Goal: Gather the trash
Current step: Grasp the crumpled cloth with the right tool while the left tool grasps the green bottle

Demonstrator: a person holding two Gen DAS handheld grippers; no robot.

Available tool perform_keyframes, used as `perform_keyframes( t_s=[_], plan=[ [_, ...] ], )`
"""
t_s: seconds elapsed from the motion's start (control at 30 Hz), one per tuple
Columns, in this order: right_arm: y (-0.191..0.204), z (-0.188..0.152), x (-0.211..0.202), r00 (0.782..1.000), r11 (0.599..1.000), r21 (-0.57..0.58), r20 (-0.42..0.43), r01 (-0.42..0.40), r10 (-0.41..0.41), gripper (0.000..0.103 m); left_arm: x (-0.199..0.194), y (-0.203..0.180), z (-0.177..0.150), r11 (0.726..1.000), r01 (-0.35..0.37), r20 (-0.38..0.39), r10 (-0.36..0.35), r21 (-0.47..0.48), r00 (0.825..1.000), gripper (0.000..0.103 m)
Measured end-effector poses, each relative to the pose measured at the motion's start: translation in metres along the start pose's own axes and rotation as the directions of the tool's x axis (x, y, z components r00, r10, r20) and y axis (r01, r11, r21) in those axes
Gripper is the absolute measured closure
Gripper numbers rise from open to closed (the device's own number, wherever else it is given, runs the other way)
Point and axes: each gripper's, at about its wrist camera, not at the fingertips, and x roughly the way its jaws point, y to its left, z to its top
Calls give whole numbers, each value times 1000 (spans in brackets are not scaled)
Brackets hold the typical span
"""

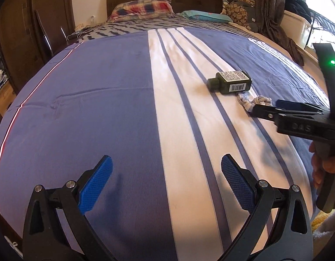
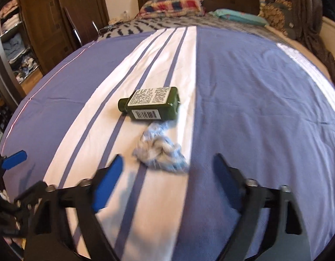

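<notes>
Item one, crumpled paper (image 2: pixel 161 154): lay on the bedspread (image 2: pixel 254 108), white stripe, touching the green bottle (image 2: pixel 151 104) lying behind it. My right gripper (image 2: pixel 167 174) hung just short of it, jaws apart, nothing gripped. My left gripper (image 1: pixel 166 182) stood released, empty, over bare cover well aside.

A dark green bottle (image 2: pixel 150 104) lies on its side on the bed's white stripe (image 2: pixel 167 65), a crumpled blue-white wad (image 2: pixel 159 151) just beside it.
</notes>
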Motion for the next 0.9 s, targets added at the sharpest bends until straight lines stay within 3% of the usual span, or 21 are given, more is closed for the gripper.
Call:
perform_keyframes(
  t_s=[0.07, 0.13, 0.2, 0.33, 0.57, 0.7, 0.9],
  plan=[
    [1, 4, 9, 1000, 1000, -11, -18, -1, 1, 39, 5, -3, 6, 1000, -2, 0, 2, 12, 1000, 8],
    [3, 6, 12, 1000, 1000, -28, -22, -6, 5, 57, 8, -6, 12, 1000, -2, 1, 2, 22, 1000, 8],
    [2, 5, 10, 1000, 999, -31, -12, -13, 12, 62, 13, -11, 18, 999, -2, 2, 1, 33, 1000, 8],
    [-9, 0, -8, 999, 999, -37, 31, -20, 21, 64, 21, -23, 30, 999, 7, 3, -8, 49, 1000, 8],
    [-52, 3, -47, 992, 999, 17, 125, 33, -35, 64, 40, -53, 61, 996, 53, 3, -53, 71, 999, 8],
    [-74, 7, -51, 988, 998, 47, 141, 52, -58, 64, 59, -71, 80, 995, 95, -12, -95, 38, 995, 8],
    [-94, 7, -46, 988, 997, 58, 140, 58, -66, 64, 89, -99, 103, 994, 104, -34, -103, 28, 994, 8]
  ],
)
